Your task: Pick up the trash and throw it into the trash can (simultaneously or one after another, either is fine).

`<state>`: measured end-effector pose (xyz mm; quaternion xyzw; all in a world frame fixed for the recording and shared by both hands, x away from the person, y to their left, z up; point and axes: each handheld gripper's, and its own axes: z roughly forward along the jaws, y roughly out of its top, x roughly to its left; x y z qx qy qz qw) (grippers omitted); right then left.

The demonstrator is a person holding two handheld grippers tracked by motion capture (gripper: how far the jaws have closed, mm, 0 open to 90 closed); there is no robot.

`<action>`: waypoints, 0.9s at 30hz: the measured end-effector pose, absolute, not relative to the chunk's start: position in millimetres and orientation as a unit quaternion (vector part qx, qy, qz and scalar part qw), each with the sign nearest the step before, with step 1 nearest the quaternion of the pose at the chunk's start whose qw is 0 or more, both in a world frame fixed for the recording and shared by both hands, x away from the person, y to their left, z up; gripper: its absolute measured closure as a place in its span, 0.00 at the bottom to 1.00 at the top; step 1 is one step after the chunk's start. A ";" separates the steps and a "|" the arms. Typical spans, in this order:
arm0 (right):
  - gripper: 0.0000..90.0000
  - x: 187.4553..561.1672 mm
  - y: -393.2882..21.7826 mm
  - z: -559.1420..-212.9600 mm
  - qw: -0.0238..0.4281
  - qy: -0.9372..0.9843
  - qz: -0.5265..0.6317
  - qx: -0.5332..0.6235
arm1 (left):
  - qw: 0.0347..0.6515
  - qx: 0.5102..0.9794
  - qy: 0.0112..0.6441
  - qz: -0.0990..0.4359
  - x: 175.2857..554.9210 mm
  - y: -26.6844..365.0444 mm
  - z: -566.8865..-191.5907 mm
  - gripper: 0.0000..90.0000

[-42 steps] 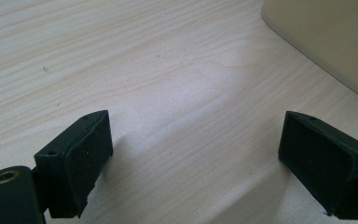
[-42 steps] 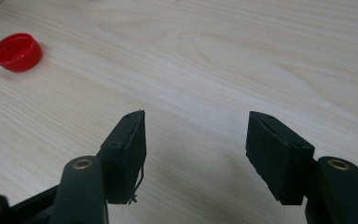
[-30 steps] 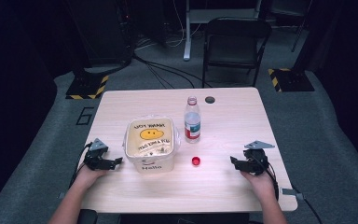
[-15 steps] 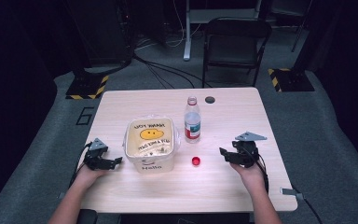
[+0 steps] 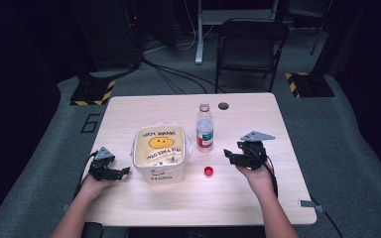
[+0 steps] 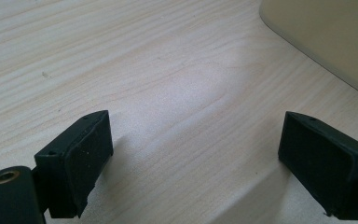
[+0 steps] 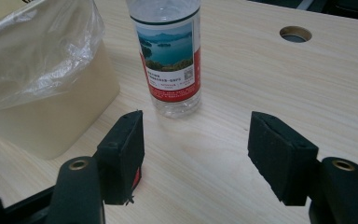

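Note:
An uncapped clear water bottle (image 5: 204, 128) with a red-and-landscape label stands upright mid-table, also close ahead in the right gripper view (image 7: 170, 56). Its red cap (image 5: 208, 171) lies on the wood in front of it; a sliver of the cap (image 7: 136, 176) peeks out behind one jaw. My right gripper (image 5: 228, 156) hovers right of the cap, pointing left at the bottle's base. This gripper (image 7: 196, 154) is open with nothing between its jaws, which have just narrowed a little. My left gripper (image 5: 124, 171) rests on the table left of the bin, open (image 6: 193, 154) over bare wood.
A cream bin (image 5: 159, 151) lined with a clear plastic bag, printed with a smiley and "Hello", stands left of the bottle; its corner (image 6: 326, 42) lies ahead of the left gripper. A cable hole (image 5: 223, 105) sits at the table's back. A chair (image 5: 250, 47) stands beyond the table.
My right gripper has lifted off the table and moved left and forward, toward the bottle and cap. The left gripper, bottle, cap and bin have stayed put.

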<state>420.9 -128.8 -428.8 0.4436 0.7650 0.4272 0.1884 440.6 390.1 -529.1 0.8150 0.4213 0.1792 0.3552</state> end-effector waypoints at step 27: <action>0.27 448.6 -83.0 -402.9 0.201 0.776 0.428 0.418 | 0.363 0.810 0.423 0.183 440.9 389.7 -530.4 0.11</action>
